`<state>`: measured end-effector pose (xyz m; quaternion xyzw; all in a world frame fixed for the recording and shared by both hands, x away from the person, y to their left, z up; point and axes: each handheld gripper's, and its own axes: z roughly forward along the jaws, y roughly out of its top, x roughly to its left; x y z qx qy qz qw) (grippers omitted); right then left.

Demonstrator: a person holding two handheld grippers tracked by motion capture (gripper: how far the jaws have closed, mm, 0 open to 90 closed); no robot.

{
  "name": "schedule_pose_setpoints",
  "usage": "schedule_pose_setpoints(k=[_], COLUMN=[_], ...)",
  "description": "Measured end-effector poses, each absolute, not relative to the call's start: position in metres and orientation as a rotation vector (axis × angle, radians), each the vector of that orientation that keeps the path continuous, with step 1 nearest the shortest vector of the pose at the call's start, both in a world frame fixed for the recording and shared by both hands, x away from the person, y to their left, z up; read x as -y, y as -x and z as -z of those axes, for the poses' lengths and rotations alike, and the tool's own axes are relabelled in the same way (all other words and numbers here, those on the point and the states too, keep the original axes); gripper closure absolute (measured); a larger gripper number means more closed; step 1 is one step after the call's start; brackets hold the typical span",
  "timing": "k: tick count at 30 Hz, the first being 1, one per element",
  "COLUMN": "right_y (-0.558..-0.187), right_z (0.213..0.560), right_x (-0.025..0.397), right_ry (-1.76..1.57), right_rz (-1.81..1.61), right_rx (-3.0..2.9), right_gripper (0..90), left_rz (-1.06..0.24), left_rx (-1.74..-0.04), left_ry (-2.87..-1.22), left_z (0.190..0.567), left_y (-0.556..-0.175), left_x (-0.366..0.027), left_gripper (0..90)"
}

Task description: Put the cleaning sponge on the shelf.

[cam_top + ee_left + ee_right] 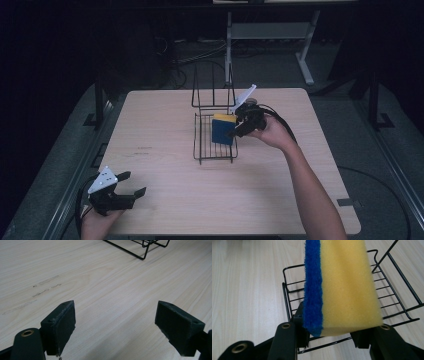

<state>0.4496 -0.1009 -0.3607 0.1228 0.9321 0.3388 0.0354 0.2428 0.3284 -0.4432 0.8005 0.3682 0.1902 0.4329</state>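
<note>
While our left gripper [129, 189] is resting at the near left corner of the desk [165, 200], its jaws spread wide with nothing between them, we are leaving it parked there, well apart from the work. Moving rightward, we are coming to the black wire rack [202, 150] sitting near the middle of the desk, with its tall wire back rising at the far side. Our right gripper [239, 127] is clamping the sponge [222, 129] by its two faces, blue scouring layer on one side and yellow foam on the other, and holding it over the rack's basket [392, 297]. To do this step well, we judge we should be keeping the sponge square to the basket, lowering it until its bottom edge is meeting the wires, and only then easing the jaws apart. We are taking care not to let the jaws catch the rack's side rail [287, 300], since a snag could drag the light rack across the desk.
</note>
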Motion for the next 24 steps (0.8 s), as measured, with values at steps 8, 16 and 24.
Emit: schedule_pose_setpoints(k=[8,16,24], right_y=[-0.457,-0.461,-0.464], right_z=[0.367,0.373,0.377], right_x=[0.096,0.095,0.096], right_ry=[-0.401,-0.433,-0.443], right_rz=[-1.043,-1.021,-1.028], right_rx=[-2.869,-2.875,-2.883], right_gripper=[55.2,54.7,55.9], left_rz=[-0.476,-0.477,-0.477], left_rx=[-0.919,-0.915,-0.917], left_ry=[-1.99,-1.995,-1.992], left_z=[0.443,0.443,0.443], left_y=[-0.243,-0.243,-0.243], left_x=[-0.329,-0.329,-0.329], left_gripper=[16.2,16.3,16.3])
